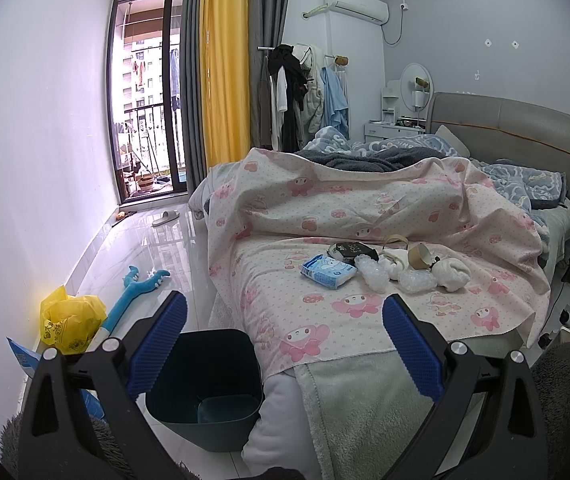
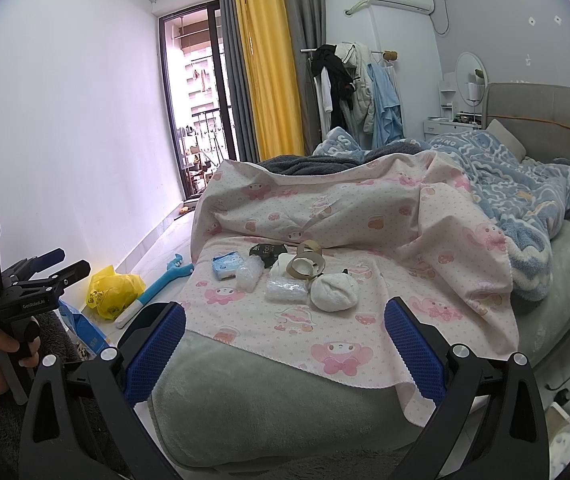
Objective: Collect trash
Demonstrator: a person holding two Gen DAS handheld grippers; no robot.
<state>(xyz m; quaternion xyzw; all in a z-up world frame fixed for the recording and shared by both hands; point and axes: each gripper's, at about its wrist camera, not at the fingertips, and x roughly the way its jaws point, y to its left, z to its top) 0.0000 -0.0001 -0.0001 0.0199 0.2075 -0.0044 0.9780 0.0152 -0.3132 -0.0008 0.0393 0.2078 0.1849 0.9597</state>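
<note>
Both grippers empty, blue-padded jaws spread wide: left gripper (image 1: 285, 320) above dark green plastic bin (image 1: 205, 380) on floor; right gripper (image 2: 285, 320) facing trash pile (image 2: 289, 276) (wrappers, tissue wads, tape rolls) on pink cartoon-print sheet (image 2: 345, 216).

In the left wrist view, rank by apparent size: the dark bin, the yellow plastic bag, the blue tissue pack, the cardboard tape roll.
1. Dark bin, though it is nearest the camera, which inflates it.
2. Yellow plastic bag.
3. Blue tissue pack.
4. Cardboard tape roll, smallest and partly hidden.
</note>
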